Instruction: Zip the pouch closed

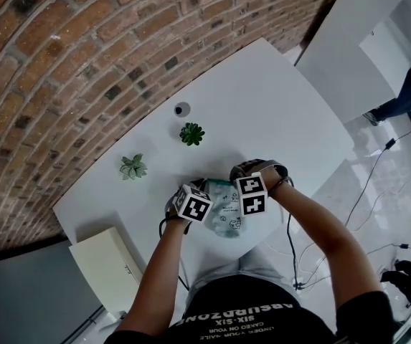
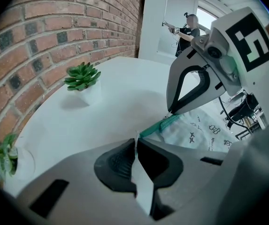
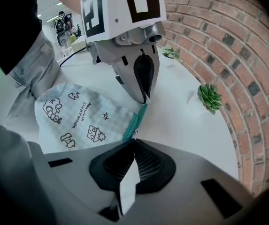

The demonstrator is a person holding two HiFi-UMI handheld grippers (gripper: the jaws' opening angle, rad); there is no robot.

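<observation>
The pouch point(image 1: 223, 210) is lying flat on the table point(image 1: 262, 99) near its front edge, printed side up, with its teal zip point(image 3: 136, 118) running along the edge farther from the person. The left gripper point(image 2: 136, 144) is pinching one end of that edge, its jaws pressed nearly together on a thin sliver of the fabric. The right gripper point(image 3: 133, 142) is sitting at the zip's other end with its jaws squeezed together on it; the slider itself is too small to make out. Each gripper's tip is showing in the other's view, touching the zip, so the teal strip is stretching straight between the two.

The table is white and is standing against a brick wall point(image 1: 62, 63). Two small green plants point(image 1: 191, 133) point(image 1: 133, 167) in white pots are sitting on the table between the pouch and the wall, and a small round thing point(image 1: 181, 109) is sitting beyond them. A cream box point(image 1: 108, 267) is standing by the table's left corner. Cables point(image 1: 377, 185) are trailing over the glossy floor point(image 1: 341, 192) on the right, where another person's legs point(image 1: 406, 92) are showing.

Both forearms are reaching in from the bottom of the head view and converging over the pouch, the marker cubes close together and the grippers pointing steeply down.
</observation>
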